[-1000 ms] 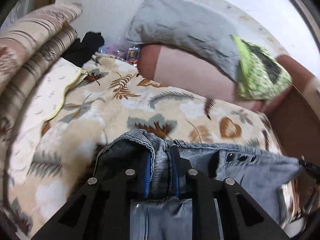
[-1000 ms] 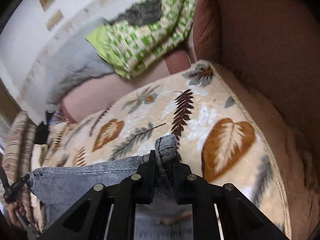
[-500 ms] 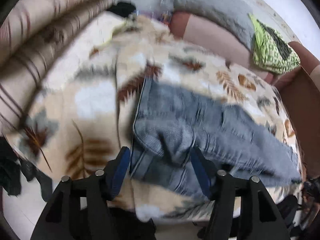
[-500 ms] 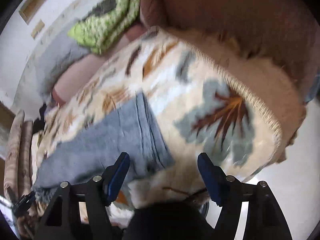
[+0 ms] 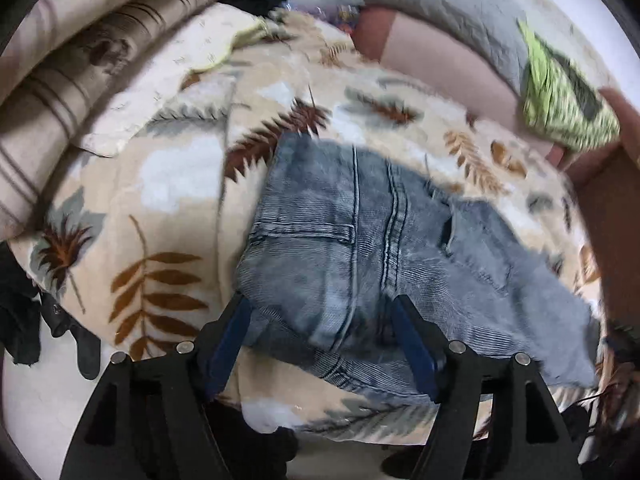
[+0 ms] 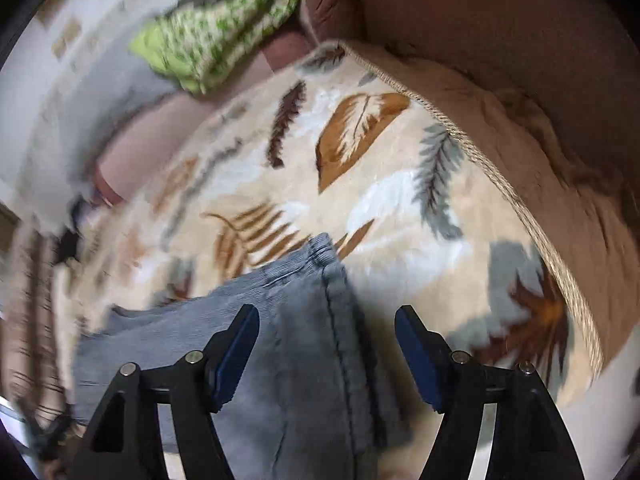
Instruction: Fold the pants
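Left wrist view, nearest first: left hand-held gripper (image 5: 322, 340) at 6 o'clock, blue pads (image 5: 226, 340) spread apart after just opening wider, gripping nothing, fingers reaching over the near edge of the jeans (image 5: 384, 248). Beyond, at centre, jeans lying folded on the leaf-print blanket (image 5: 168, 200), denim running off toward 4 o'clock, back pocket and seams facing up. Farther, at 10 o'clock, striped bedding (image 5: 80, 52); at 12 o'clock a grey pillow (image 5: 440, 8); at 2 o'clock a green patterned cloth (image 5: 560, 104).

Right wrist view, nearest first: right hand-held gripper (image 6: 326, 344) at 6 o'clock, pads parted though just narrowed slightly, nothing clamped. Between and under the fingers, the hem end of the jeans (image 6: 296, 336), flat on the blanket (image 6: 400, 184), stitched edge pointing toward 12 o'clock. Farther, green cloth (image 6: 224, 28) at 11 o'clock, brown upholstery (image 6: 500, 40) at 1 o'clock. Much blur on the left side.
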A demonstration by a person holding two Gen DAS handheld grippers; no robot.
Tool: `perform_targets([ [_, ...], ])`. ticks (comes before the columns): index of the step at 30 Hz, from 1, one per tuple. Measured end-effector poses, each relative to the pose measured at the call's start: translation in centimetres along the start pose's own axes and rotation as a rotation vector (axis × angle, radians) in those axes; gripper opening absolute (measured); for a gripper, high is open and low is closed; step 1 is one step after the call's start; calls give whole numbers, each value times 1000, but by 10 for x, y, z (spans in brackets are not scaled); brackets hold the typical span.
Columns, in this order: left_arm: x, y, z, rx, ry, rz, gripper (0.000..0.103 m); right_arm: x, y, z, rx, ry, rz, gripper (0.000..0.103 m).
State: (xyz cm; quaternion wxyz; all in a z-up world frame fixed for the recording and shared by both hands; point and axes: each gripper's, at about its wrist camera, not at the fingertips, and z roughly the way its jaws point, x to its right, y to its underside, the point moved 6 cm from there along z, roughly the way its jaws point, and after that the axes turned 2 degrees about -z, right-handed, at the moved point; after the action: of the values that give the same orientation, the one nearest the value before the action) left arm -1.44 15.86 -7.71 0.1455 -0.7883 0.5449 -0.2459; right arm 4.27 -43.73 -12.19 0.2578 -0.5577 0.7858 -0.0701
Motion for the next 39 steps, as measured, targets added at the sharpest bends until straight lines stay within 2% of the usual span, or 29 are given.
perform_targets([
  [1,0,-3,-8,29,-8,5,74,-4,0,10,-34,17,-32,52],
  [2,1,-8,-19,71,-10,11,74,-7,1,18,-64,51,-63,29],
  [3,4,-12,-27,103,-2,17,74,-10,1,19,-61,79,-94,26],
  [5,12,-20,-31,146,7,38,84,-15,1,16,-47,90,-126,16],
  [7,15,-20,-11,101,-32,60,84,-23,-4,4,-9,107,-167,16],
  [9,14,-6,29,-29,-123,103,84,-30,-14,-11,35,121,-193,16],
  [10,7,9,53,-113,-147,87,83,-34,-23,-22,79,132,-204,16],
  [11,1,18,63,-136,-144,70,83,-35,-30,-33,114,138,-205,16],
  [13,3,24,60,-74,-168,128,83,-34,-46,-51,194,138,-173,16],
  [14,5,27,58,-71,-187,149,83,-31,-49,-51,210,147,-153,15],
  [15,6,27,58,-72,-188,145,83,-27,-52,-46,203,173,-143,15],
  [18,4,24,56,-87,-175,122,84,3,-29,18,-38,261,-158,17],
  [19,5,23,53,-87,-172,127,84,15,-18,27,-73,285,-138,17],
  [22,13,15,30,-43,-133,137,84,19,-7,-2,31,258,-84,19],
  [23,18,8,18,-13,-114,139,84,14,-6,-18,75,248,-77,26],
  [24,23,2,10,11,-97,144,84,5,-4,-38,129,216,-74,40],
  [25,31,-4,1,37,-75,150,84,-4,-1,-51,157,168,-70,50],
  [26,39,-10,-5,58,-48,154,84,-16,5,-62,168,93,-67,68],
  [27,50,-15,-9,76,-10,165,84,-27,11,-69,164,7,-61,73],
  [29,65,-14,-5,79,-2,204,85,-49,29,-74,111,-213,-3,73],
  [31,70,-6,13,48,-48,253,85,-56,46,-62,47,-322,38,73],
  [32,65,7,34,-21,-119,289,85,-54,55,-49,10,-338,50,73],
  [33,56,23,53,-95,-181,314,85,-44,62,-32,-29,-304,62,73],
  [34,47,35,65,-130,-188,313,89,-29,70,-12,-82,-234,88,73],
  [35,36,40,65,-96,-136,263,93,-13,77,5,-127,-207,138,68],
  [37,20,41,54,-110,-137,207,93,-8,71,-6,-95,-251,177,64],
  [39,9,31,34,-55,-156,166,93,-14,58,-20,-65,-181,116,65],
])
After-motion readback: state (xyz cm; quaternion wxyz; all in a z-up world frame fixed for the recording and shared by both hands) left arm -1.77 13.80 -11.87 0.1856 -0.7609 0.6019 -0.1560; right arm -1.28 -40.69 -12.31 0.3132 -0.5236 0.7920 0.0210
